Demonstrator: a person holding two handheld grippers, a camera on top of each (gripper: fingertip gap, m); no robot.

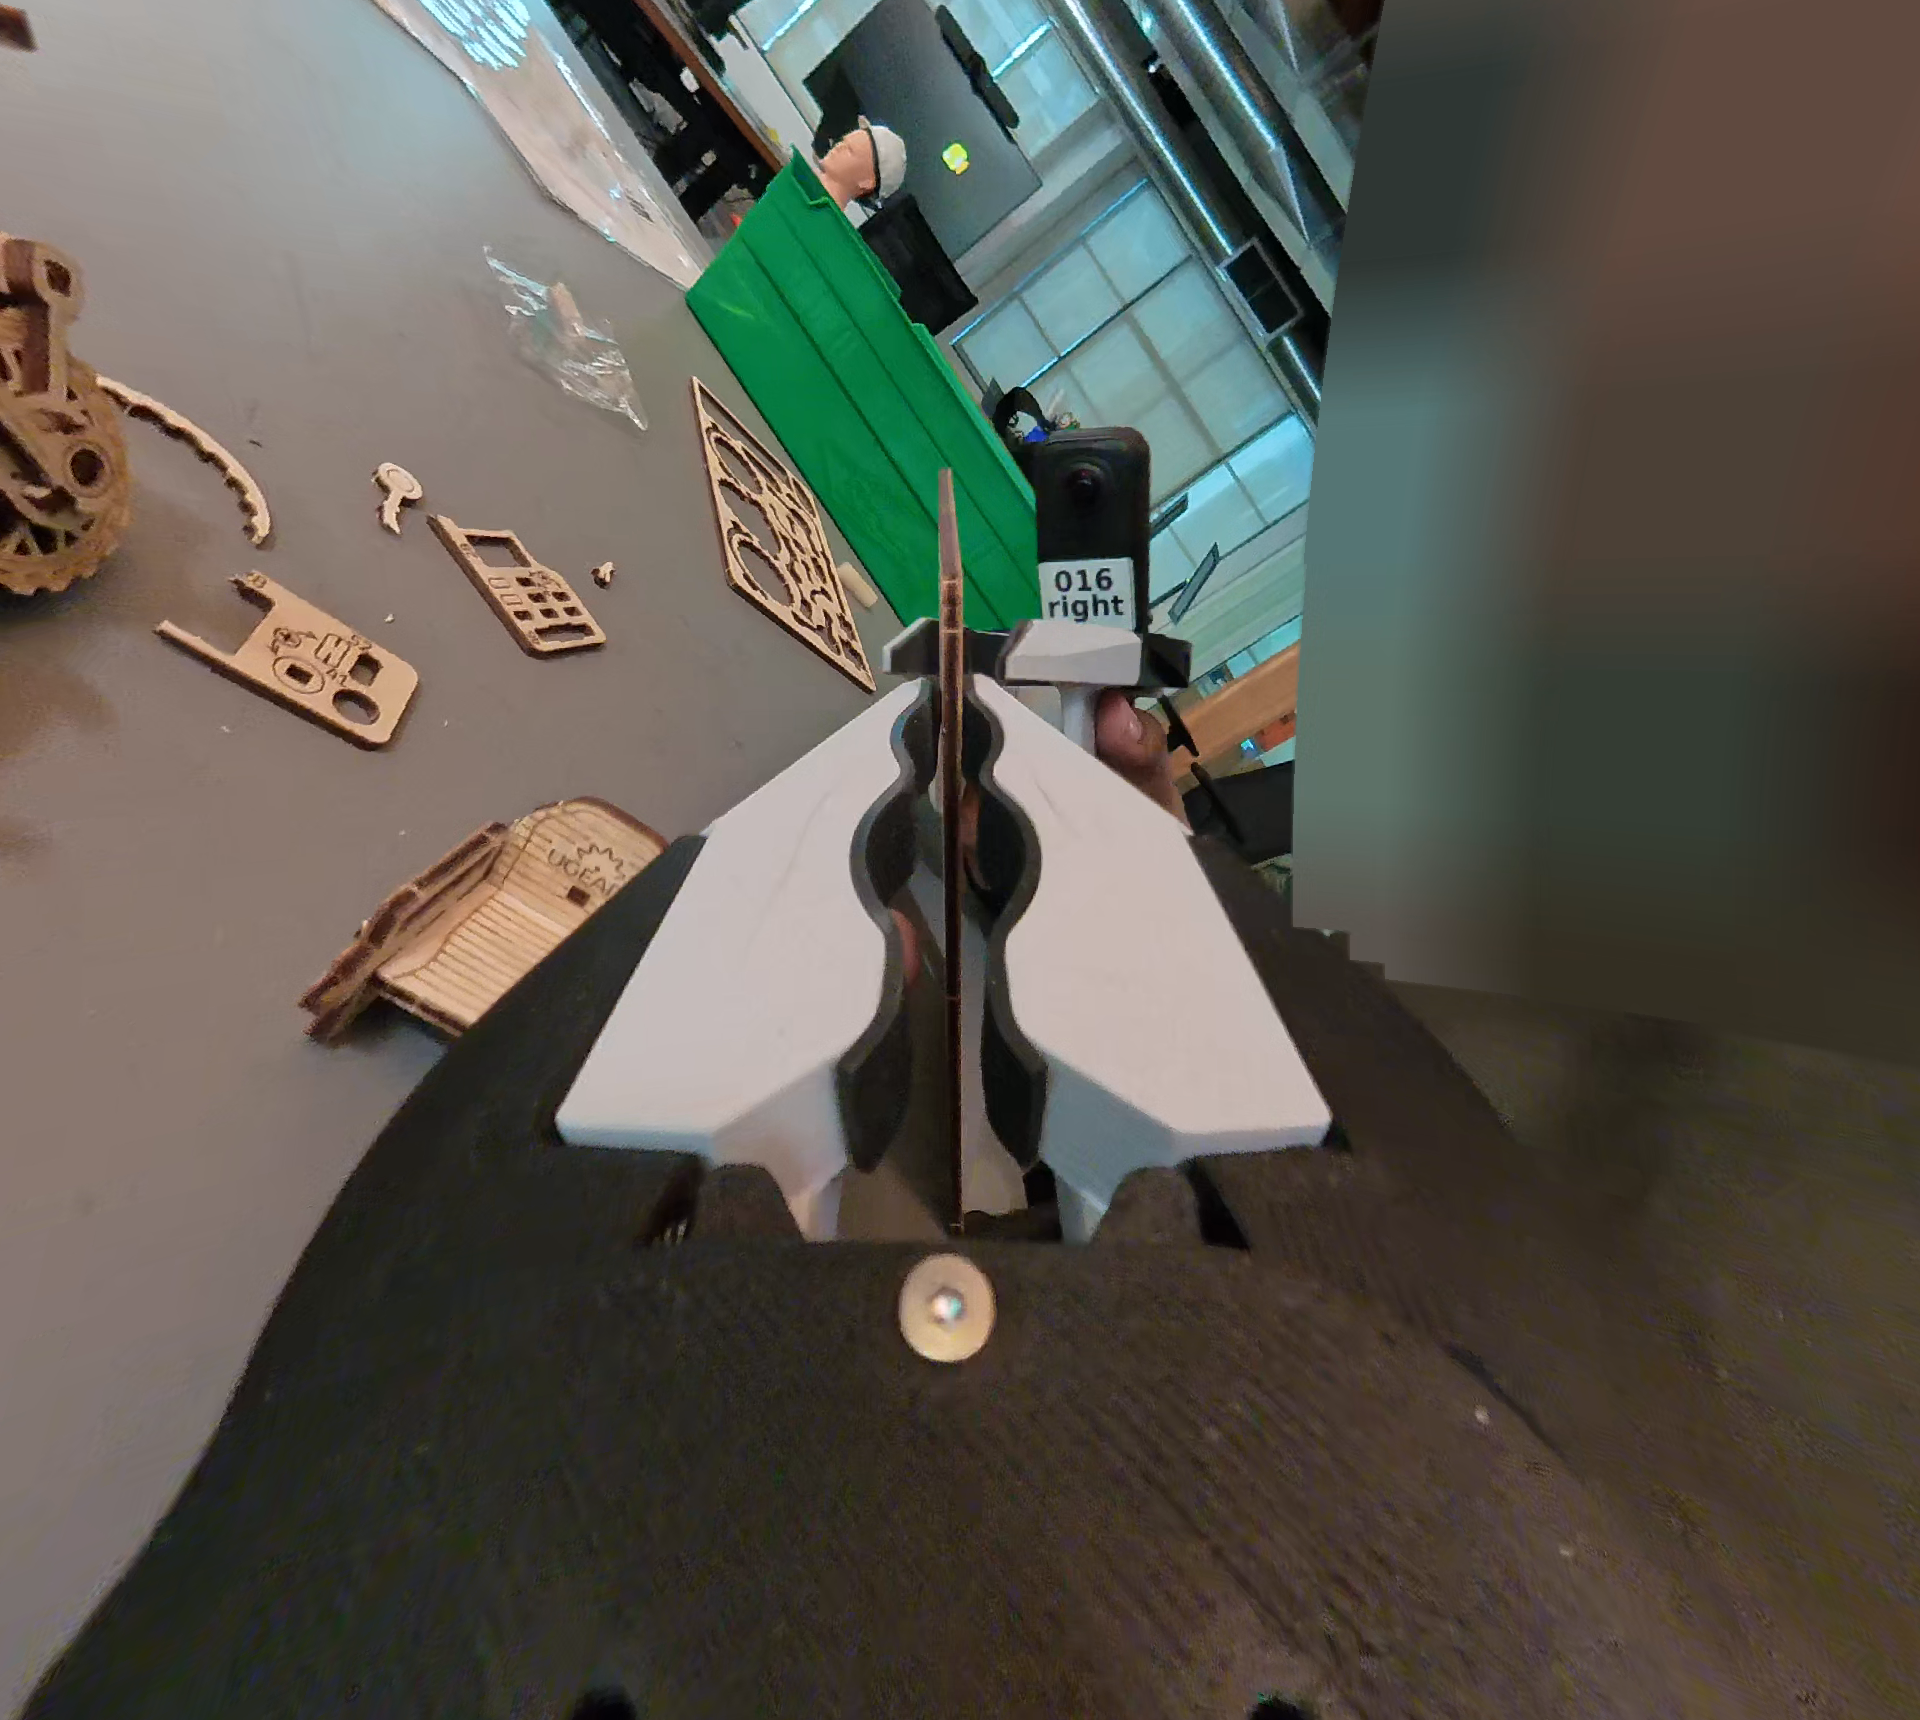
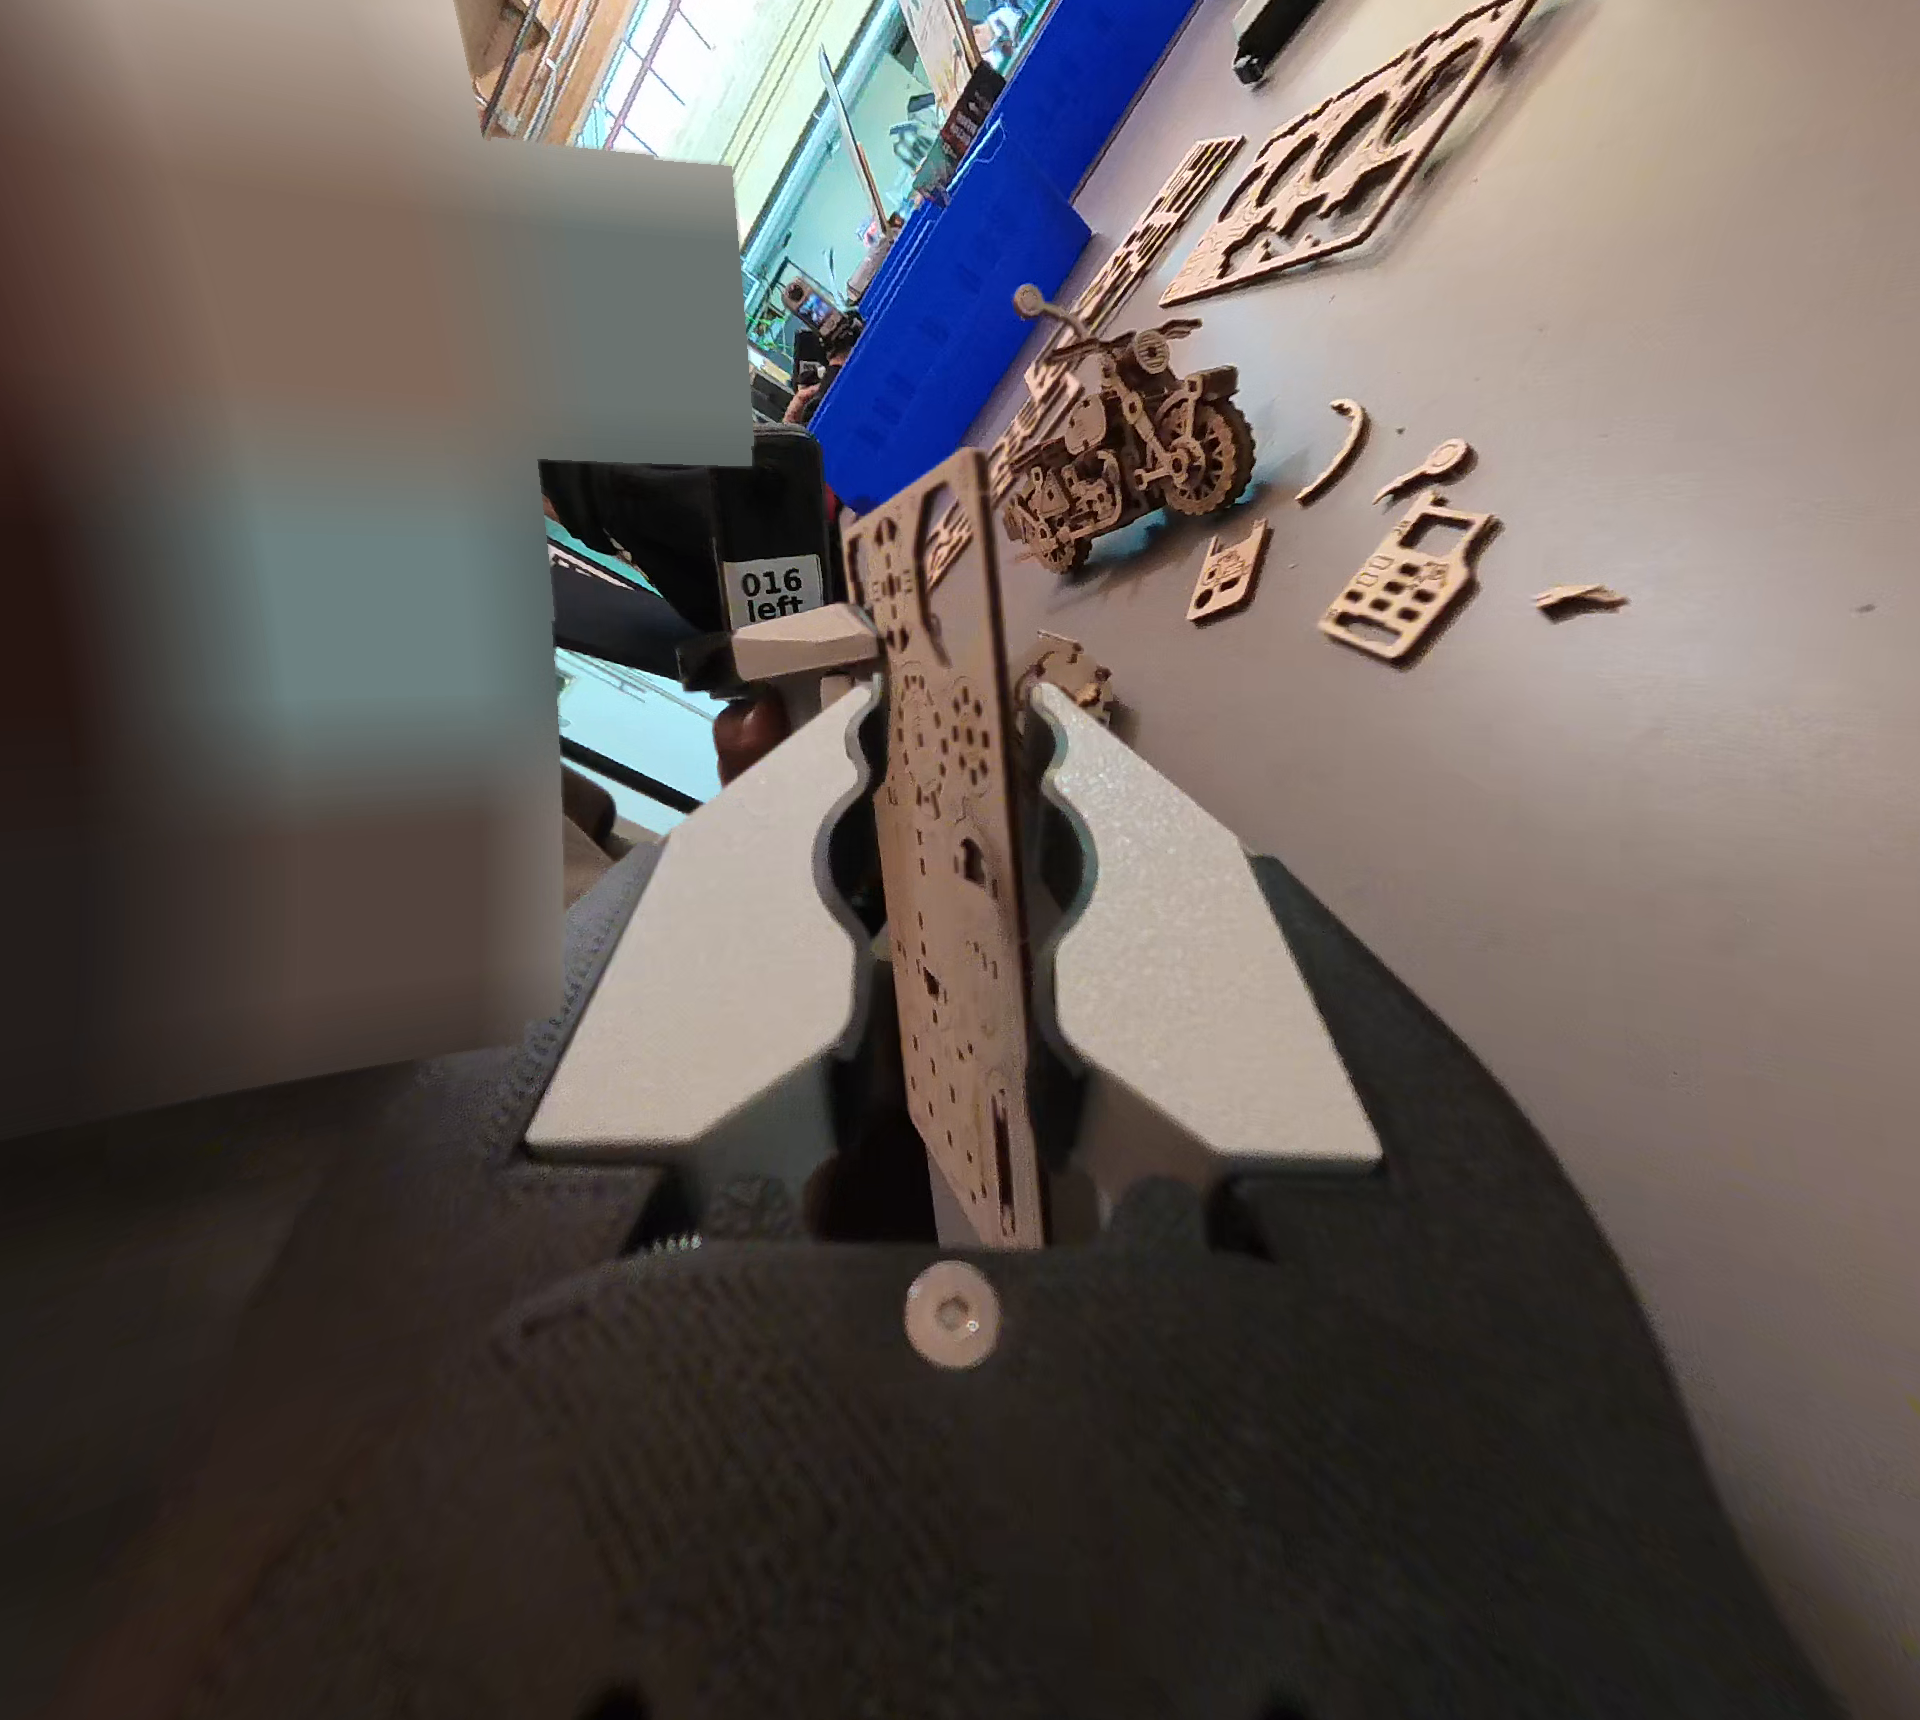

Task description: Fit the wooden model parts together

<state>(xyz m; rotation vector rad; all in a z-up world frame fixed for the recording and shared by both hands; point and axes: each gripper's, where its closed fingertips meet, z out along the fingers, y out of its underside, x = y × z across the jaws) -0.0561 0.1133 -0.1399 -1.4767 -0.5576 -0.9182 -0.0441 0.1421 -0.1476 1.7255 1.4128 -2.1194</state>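
Note:
A thin wooden part sheet (image 1: 948,569) stands edge-on between both grippers, above the grey table (image 1: 260,164). My left gripper (image 1: 948,699) is shut on its near end. My right gripper (image 1: 971,654) faces it and is clamped on the far end. In the right wrist view the sheet (image 2: 935,891) runs tilted between the right gripper's (image 2: 954,704) fingers, which close on it. One finger (image 2: 805,640) of the left gripper touches the sheet's far part. A built wooden motorcycle (image 2: 1132,444) stands on the table; it also shows in the left wrist view (image 1: 52,444).
Loose wooden pieces lie on the table: a slotted plate (image 1: 301,662), a grid plate (image 1: 520,584), a curved strip (image 1: 208,449), a boxy sub-assembly (image 1: 488,922). A cut-out sheet (image 1: 784,538) and a plastic bag (image 1: 571,340) lie by a green bin (image 1: 862,413). Blue bins (image 2: 987,268) and more sheets (image 2: 1361,153) lie farther off.

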